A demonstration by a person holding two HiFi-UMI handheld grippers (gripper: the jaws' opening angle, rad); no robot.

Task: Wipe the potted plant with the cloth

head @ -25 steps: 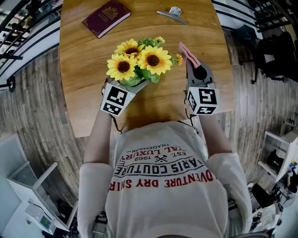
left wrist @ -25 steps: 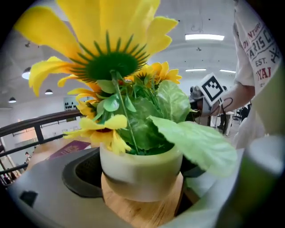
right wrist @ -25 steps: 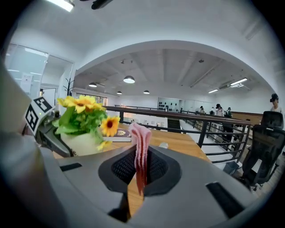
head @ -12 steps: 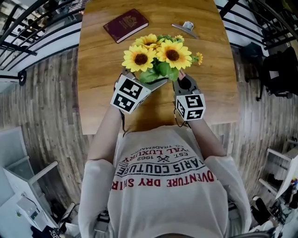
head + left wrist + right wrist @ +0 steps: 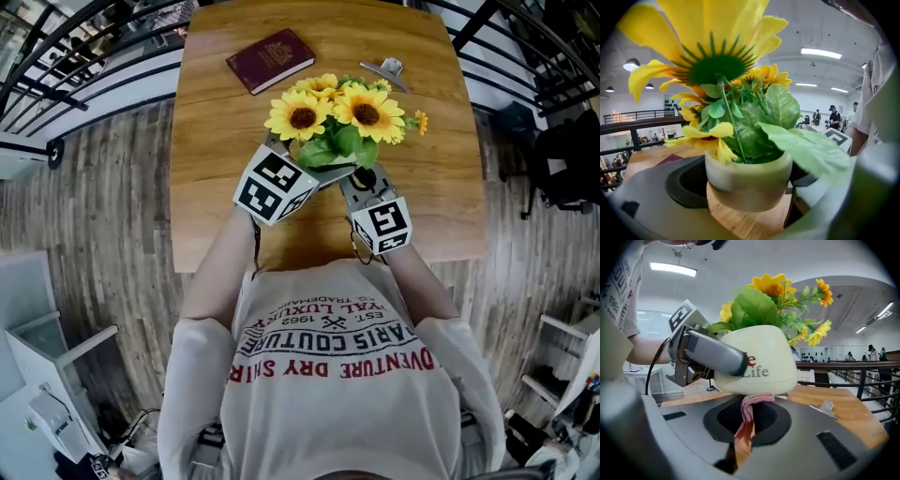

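The potted plant (image 5: 337, 122) is sitting over the middle of the wooden table (image 5: 216, 141), and it appears to be riding slightly above the wood rather than resting flat. The left gripper (image 5: 311, 171) is clamping its cream pot (image 5: 747, 180) from the left, with the jaws closing on either side of the rounded wall. The right gripper (image 5: 361, 180) is coming in from the near right. Its jaws are pinching a narrow pink cloth (image 5: 749, 411), whose upper end is touching the pot's lower edge.

The main risk is probably the pot itself. Its wall is looking smooth and curved, so a firm push from the cloth may be twisting or sliding it out of the left jaws and tipping it onto the table. Only a thin strip of cloth is reaching the pot, so rubbing could be dragging it out of the right jaws, or the bare jaws could be scraping the pot. The leaves hanging over the rim may also be catching. A red booklet (image 5: 270, 59) and a metal clip (image 5: 384, 73) are lying well away at the far end.
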